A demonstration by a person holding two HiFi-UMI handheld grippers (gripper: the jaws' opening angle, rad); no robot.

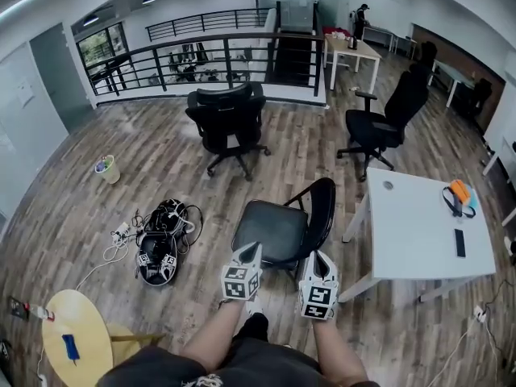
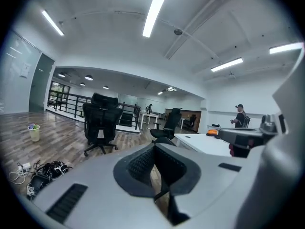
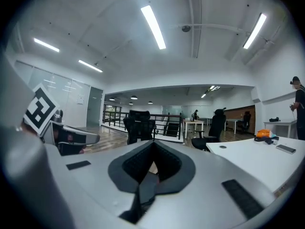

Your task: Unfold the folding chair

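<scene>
Wood-grain planks across the floor (image 1: 161, 160), worn brown-grey, with a low sheen. Smooth black padding on the folding chair (image 1: 278, 228) seat, faintly glossy like leatherette, over thin dark tube that looks like metal. Smooth matt white on the table (image 1: 419, 240) top. Pale yellow wood, smooth, on the round table (image 1: 81, 321). Black painted metal bars along the railing (image 1: 210, 55). Smooth matt grey plastic shells on the left gripper (image 2: 155, 151) and right gripper (image 3: 152, 149), with ribbed black rubbery pads (image 2: 140, 163).

Wood-plank floor (image 1: 161, 156), folding chair (image 1: 274, 230) standing open, black bag (image 1: 161, 244) among cables (image 1: 113, 250), white table (image 1: 419, 232), small bin (image 1: 107, 168)
</scene>
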